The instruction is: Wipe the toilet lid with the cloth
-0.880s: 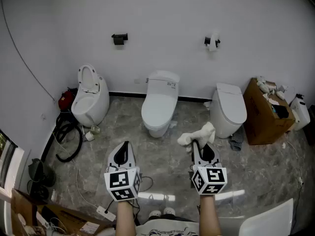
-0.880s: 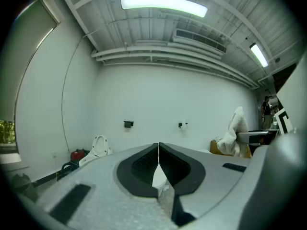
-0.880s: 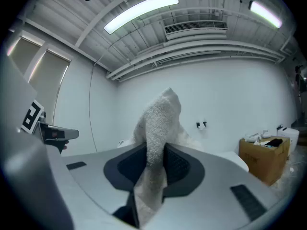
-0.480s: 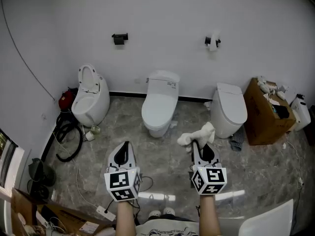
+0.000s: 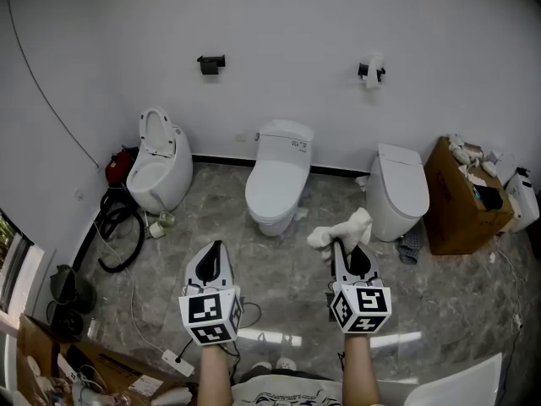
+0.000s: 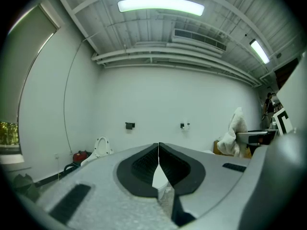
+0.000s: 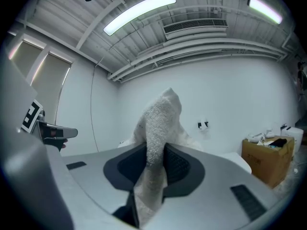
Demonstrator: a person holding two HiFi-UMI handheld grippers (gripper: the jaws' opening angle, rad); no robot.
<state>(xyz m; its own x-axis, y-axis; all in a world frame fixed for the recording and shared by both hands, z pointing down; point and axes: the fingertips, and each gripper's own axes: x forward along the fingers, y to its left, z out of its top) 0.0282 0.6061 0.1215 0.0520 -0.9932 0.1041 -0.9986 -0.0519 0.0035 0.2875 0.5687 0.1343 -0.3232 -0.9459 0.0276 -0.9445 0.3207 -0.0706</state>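
The right gripper, clamped on the cloth, points up-frame between the centre toilet lid and the right toilet lid, both well apart from it, while the left gripper is closed on nothing.

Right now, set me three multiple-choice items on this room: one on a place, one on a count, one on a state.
1. The box stands:
A. right of the right toilet
B. by the left wall
C. between two toilets

2. Toilets in the head view:
A. two
B. four
C. three

3. The right gripper is:
A. open and empty
B. shut on the cloth
C. shut and empty

Answers:
1 A: the box sits past the right toilet, at the far right of the head view.
2 C: the left toilet, the middle toilet and the right toilet line the back wall.
3 B: the right gripper view shows the cloth pinched between the jaws.
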